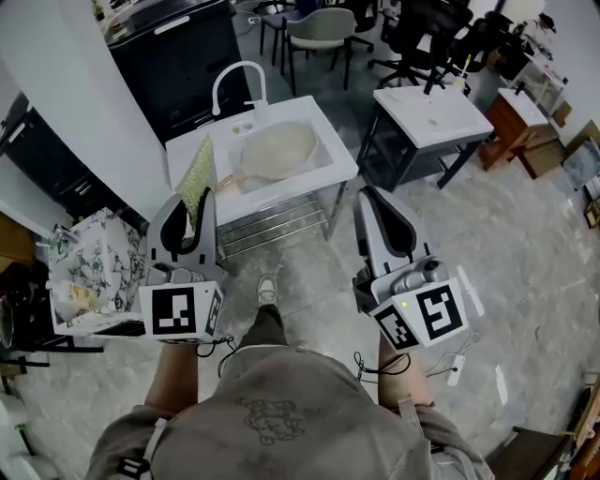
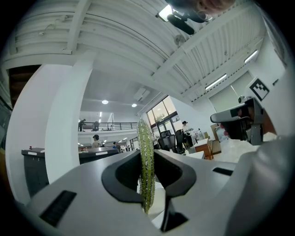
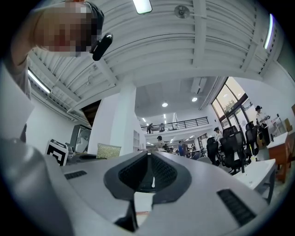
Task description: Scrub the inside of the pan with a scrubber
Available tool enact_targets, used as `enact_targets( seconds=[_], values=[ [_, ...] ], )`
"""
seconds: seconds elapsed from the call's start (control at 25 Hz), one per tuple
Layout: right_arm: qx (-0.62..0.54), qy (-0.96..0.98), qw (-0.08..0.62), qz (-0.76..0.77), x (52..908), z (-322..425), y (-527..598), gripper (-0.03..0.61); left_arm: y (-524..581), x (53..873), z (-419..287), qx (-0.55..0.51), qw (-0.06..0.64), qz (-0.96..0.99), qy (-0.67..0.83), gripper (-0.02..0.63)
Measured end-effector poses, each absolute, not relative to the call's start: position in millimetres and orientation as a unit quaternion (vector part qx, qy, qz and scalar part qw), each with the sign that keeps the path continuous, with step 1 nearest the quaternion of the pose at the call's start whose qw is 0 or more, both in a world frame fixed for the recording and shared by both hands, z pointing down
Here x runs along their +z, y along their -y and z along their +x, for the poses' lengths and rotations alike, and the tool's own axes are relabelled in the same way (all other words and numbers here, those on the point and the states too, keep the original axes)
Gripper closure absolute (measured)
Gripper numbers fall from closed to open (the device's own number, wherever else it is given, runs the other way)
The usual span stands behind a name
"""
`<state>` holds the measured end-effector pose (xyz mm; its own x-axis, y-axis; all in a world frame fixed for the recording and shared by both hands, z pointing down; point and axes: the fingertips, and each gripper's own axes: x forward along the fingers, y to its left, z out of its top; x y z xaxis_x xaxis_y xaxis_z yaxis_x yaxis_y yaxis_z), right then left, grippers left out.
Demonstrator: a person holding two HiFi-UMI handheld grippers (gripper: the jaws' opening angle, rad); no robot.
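**Scrubber [image 1: 198, 176] in the left gripper [image 1: 194, 201], pan [image 1: 278, 150] in the sink [image 1: 330, 167]**

The left gripper's fingers are pinching the green scrubber edge-on, holding it upright; the pan is lying inside the white sink ahead, well apart from both grippers; the right gripper [image 1: 367, 195] is hovering with its fingers pressed together on nothing.

— What sits in the upper middle of the frame?
— A curved white tap [image 1: 240, 64] on a white sink stand [image 1: 339, 164], with a grey-green chair [image 1: 321, 28] above.
— Upper right?
— A white square table [image 1: 441, 122], and a brown wooden cabinet [image 1: 513, 124] beside it.
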<state>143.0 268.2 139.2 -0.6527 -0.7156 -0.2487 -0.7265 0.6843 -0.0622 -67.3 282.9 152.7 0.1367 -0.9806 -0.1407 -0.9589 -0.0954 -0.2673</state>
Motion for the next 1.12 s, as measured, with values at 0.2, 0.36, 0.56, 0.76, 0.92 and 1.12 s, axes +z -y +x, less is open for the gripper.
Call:
enact_targets(
  seconds=[0.2, 0.36, 0.56, 0.76, 0.92, 1.12],
  values=[
    [0.015, -0.907, 0.121, -0.403, 150.6, 139.0, -246.4, 0.538, -259.9, 165.6, -72.4, -0.043, 0.143, -0.741, -0.655, 0.535],
    [0.016, -0.907, 0.115, -0.404, 157.1, 127.8, -227.4, 0.538, -239.4, 174.2, -78.9, -0.044, 0.141, -0.745, -0.651, 0.535],
    [0.016, -0.908, 0.105, -0.405, 163.0, 109.3, -199.4, 0.538, -210.4, 183.3, -95.9, -0.044, 0.133, -0.748, -0.649, 0.535],
    [0.009, -0.909, 0.091, -0.406, 170.8, 89.8, -161.4, 0.538, -171.9, 193.4, -113.3, -0.053, 0.124, -0.75, -0.647, 0.535],
    [0.004, -0.911, 0.078, -0.405, 173.7, 70.5, -129.3, 0.538, -138.8, 198.4, -129.2, -0.055, 0.114, -0.753, -0.645, 0.535],
    [-0.006, -0.911, 0.061, -0.409, 179.6, 48.8, -84.0, 0.538, -90.1, 208.3, -148.9, -0.069, 0.103, -0.759, -0.64, 0.535]
  ],
)
